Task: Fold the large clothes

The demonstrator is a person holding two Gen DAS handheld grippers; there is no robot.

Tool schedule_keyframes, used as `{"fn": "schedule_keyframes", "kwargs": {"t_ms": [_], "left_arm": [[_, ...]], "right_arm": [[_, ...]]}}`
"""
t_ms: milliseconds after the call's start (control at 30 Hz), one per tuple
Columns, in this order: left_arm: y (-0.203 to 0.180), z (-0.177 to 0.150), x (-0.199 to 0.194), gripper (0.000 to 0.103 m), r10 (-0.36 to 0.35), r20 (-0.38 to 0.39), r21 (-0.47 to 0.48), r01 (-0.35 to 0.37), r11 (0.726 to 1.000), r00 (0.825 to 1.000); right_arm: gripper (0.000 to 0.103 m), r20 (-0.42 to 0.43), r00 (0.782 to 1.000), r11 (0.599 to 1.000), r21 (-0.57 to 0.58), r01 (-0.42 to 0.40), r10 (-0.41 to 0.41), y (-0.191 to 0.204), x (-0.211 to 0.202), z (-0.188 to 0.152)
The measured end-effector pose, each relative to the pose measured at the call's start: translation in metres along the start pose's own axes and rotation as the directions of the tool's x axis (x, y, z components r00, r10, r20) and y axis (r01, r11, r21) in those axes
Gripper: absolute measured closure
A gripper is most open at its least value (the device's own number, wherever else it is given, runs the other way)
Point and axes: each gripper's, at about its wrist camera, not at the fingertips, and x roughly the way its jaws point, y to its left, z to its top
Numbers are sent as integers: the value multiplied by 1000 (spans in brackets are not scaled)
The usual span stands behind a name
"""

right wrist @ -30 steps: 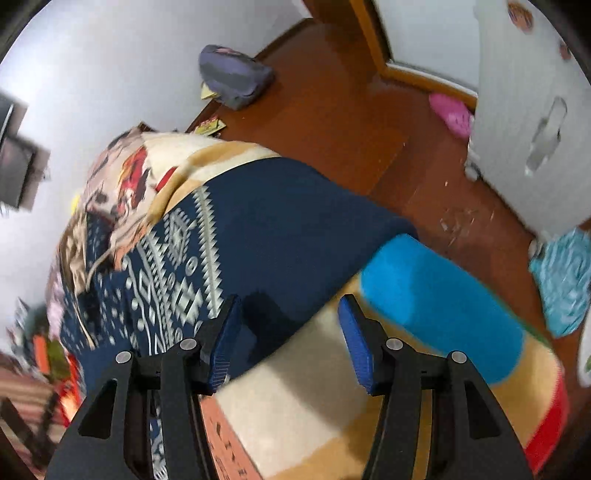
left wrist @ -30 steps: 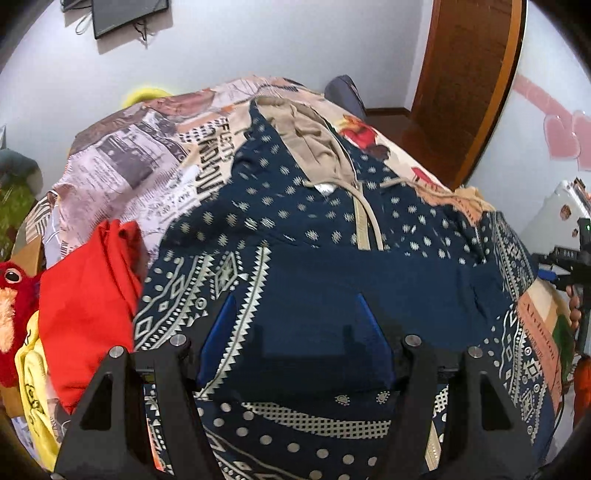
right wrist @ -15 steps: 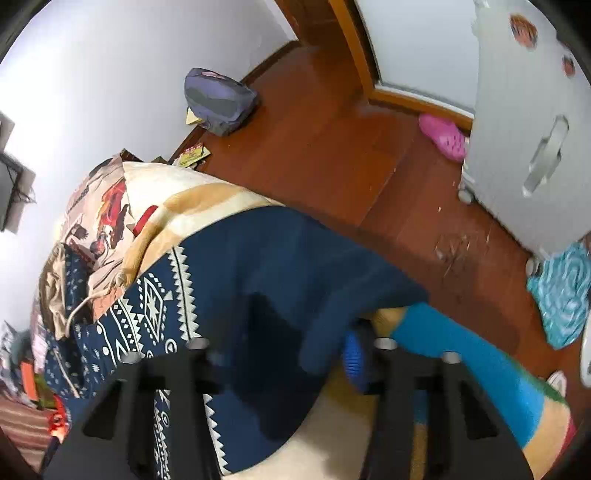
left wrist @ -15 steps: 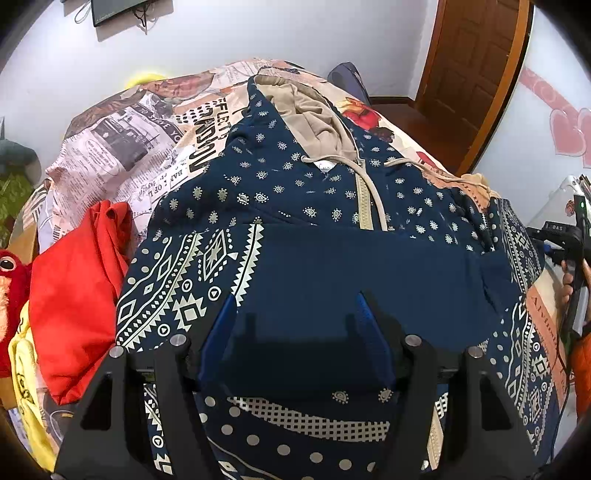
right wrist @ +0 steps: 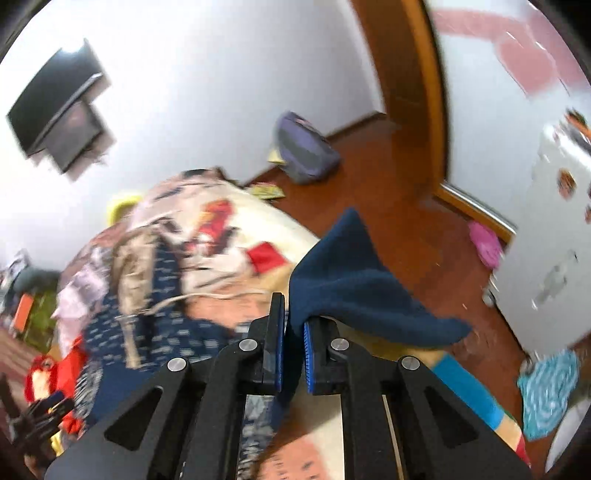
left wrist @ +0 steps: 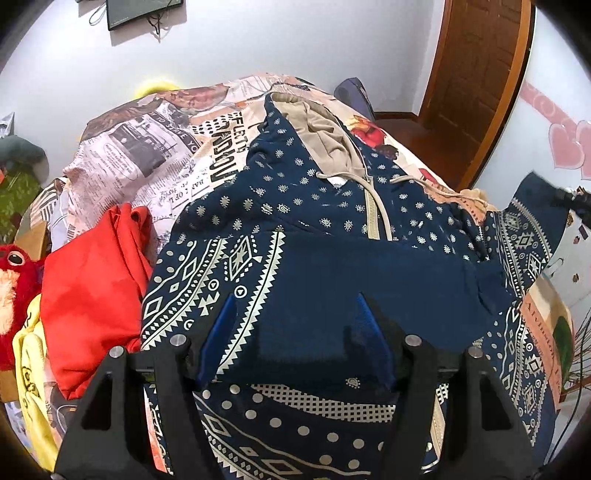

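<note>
Bed (left wrist: 155,173) under newsprint-patterned cover, white walls, wooden door (left wrist: 476,74), navy patterned hoodie (left wrist: 332,229) spread across it, left gripper (left wrist: 295,314) spread above fabric, right gripper (right wrist: 293,314) pinching lifted fleecy sleeve (right wrist: 351,280)

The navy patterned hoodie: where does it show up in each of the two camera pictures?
Left wrist view: the navy patterned hoodie fills the centre, spread on the bed.
Right wrist view: a plain navy part is pinched in the right hand-held gripper, centre; the rest is blurred at left.
Shared landmark: the wall-mounted black screen.
</note>
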Motion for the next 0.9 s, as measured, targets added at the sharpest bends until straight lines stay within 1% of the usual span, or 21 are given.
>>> {"fn": "schedule_keyframes", "kwargs": {"t_ms": [100, 167, 233, 367, 433, 533, 633, 733, 767, 833, 867, 900], "left_arm": [[1, -2, -4, 37, -2, 10, 2, 2, 1000, 1000], [2, -3, -7, 37, -6, 12, 3, 6, 1000, 1000], [3, -5, -8, 37, -10, 13, 4, 10, 1000, 1000], [6, -8, -11, 37, -20, 14, -5, 20, 1000, 1000], [7, -10, -11, 37, -25, 12, -10, 25, 1000, 1000], [8, -13, -11, 37, -28, 5, -10, 28, 1000, 1000], [8, -17, -9, 37, -22, -2, 2, 22, 1000, 1000], [6, -20, -8, 37, -16, -9, 18, 17, 1000, 1000], [5, -22, -8, 37, -16, -12, 22, 16, 1000, 1000], [3, -23, -6, 37, -16, -20, 29, 16, 999, 1000], [3, -24, -6, 37, -16, -21, 30, 17, 999, 1000], [2, -24, -6, 37, -17, -22, 30, 18, 999, 1000]], "right_arm": [[95, 20, 998, 993, -97, -64, 66, 38, -13, -3], [95, 9, 995, 984, -149, -98, 101, 60, -15, -8], [95, -33, 990, 970, -198, -143, 139, 85, -10, -17], [95, -135, 979, 949, -255, -185, 155, 117, 14, -40], [95, -208, 966, 942, -265, -205, 151, 130, 34, -57], [94, -291, 948, 940, -268, -210, 129, 140, 53, -77], [93, -396, 913, 943, -253, -215, 102, 144, 81, -99], [92, -478, 876, 946, -251, -203, 61, 148, 94, -113], [90, -495, 867, 947, -250, -202, 54, 150, 94, -116], [82, -517, 854, 947, -246, -209, 54, 150, 90, -118], [79, -519, 853, 946, -244, -212, 58, 150, 86, -118], [72, -515, 855, 946, -241, -215, 63, 149, 81, -116]]}}
